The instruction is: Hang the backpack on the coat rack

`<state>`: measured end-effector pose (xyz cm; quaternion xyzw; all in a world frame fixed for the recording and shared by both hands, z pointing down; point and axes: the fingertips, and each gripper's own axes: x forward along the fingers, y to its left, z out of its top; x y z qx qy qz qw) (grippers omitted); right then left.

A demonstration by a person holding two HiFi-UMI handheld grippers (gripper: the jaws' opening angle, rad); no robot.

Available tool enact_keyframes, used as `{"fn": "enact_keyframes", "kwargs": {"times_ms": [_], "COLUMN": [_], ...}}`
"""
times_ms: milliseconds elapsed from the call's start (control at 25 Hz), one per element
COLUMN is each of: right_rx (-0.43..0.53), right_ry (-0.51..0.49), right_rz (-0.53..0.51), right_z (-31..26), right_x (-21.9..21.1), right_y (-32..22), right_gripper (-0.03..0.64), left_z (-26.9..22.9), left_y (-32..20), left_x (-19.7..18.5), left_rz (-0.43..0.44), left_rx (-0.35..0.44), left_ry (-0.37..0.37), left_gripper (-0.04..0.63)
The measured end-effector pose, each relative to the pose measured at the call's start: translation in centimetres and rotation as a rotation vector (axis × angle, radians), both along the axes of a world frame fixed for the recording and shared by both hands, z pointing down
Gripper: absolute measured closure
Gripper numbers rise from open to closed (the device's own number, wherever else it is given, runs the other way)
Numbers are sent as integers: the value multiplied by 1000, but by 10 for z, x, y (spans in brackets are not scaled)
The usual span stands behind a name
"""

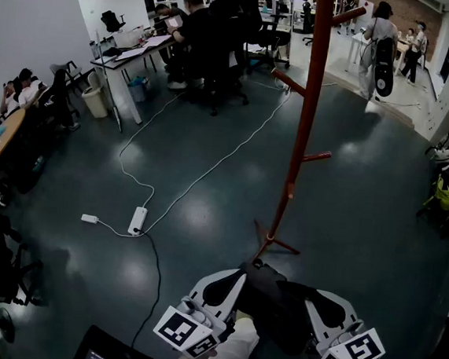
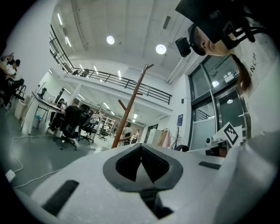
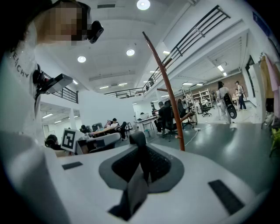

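Observation:
The red-brown coat rack [image 1: 307, 104] stands on the dark floor straight ahead, with short pegs sticking out along its pole. It also rises beyond the jaws in the left gripper view [image 2: 129, 109] and the right gripper view [image 3: 168, 96]. The black backpack [image 1: 276, 302] hangs low between both grippers, short of the rack's base. My left gripper [image 1: 238, 279] presses on its left side, and in its own view the left gripper [image 2: 141, 159] has its pads together. My right gripper [image 1: 312, 298] is shut on a black backpack strap [image 3: 138, 144], which loops above the right gripper [image 3: 142, 162].
A white power strip [image 1: 137, 220] and its cables lie on the floor to the left. Desks with seated people [image 1: 187, 29] fill the back left. A person [image 1: 378, 39] stands at the back right, and a green bag [image 1: 444, 194] sits by the right wall. A laptop edge [image 1: 112, 357] shows at the bottom.

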<state>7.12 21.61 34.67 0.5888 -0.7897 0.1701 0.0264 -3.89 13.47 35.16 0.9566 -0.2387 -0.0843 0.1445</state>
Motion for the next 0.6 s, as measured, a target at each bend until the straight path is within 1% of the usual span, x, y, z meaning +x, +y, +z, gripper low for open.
{"fn": "enact_keyframes", "kwargs": {"times_ms": [80,200,400,600], "right_rx": [-9,-17,-41,-46], "right_ry": [14,33,43,38], "right_rz": [-10,-21,-34,-40], "right_z": [4,11,20,26], "right_x": [9,18,31,45], "right_y": [-15,-41,-80,-120], "right_gripper": [572,572,572,572], "left_z": [-1,-4,3,10], "left_y": [-16,-45,-88,-123], "left_x": [20,41,60,73], "left_rz": [31,56,68,60], "left_rx": [12,32,25,14], "left_ry": [29,47,25,22], "left_gripper": [586,586,586,586]}}
